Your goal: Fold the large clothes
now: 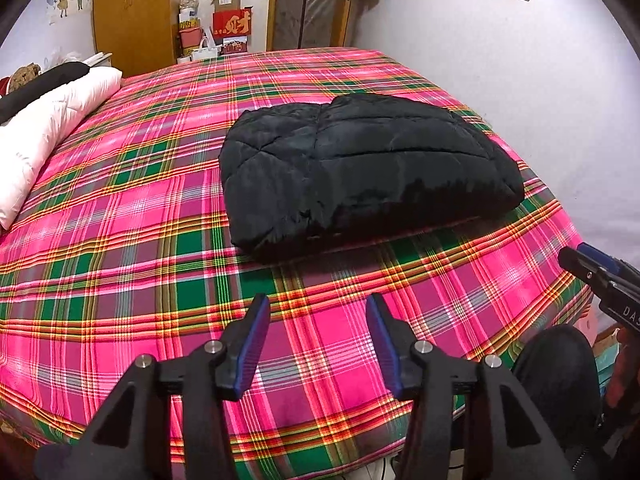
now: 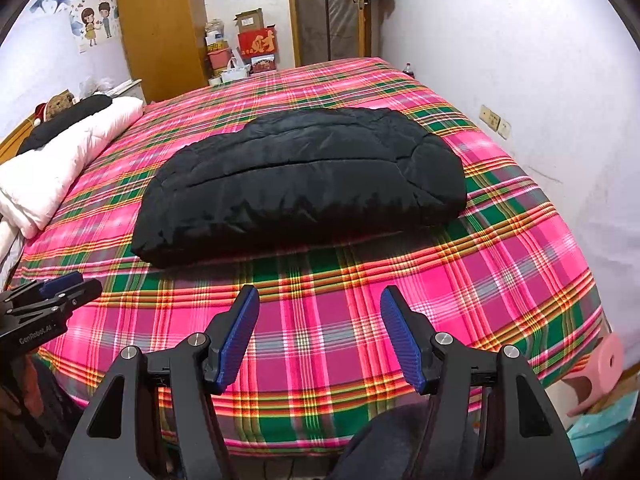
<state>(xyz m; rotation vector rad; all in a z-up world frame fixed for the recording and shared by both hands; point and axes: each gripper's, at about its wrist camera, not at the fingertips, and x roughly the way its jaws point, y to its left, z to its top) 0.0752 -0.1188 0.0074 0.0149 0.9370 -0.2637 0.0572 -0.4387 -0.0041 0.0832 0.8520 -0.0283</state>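
Both grippers' jaws apart, empty; folded black jacket (image 1: 360,168) on bed (image 1: 120,240).

Jacket (image 2: 304,184), beyond the tongs: black, quilted.
Bedsheet (image 2: 500,272), beneath: pink, green, yellow plaid.
Duvet (image 1: 44,136), far left: white.

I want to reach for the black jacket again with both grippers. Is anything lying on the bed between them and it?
Nothing visible. Between the left gripper, the right gripper and the folded black jacket lies only bare plaid bedsheet. The white quilt sits far off to the side.
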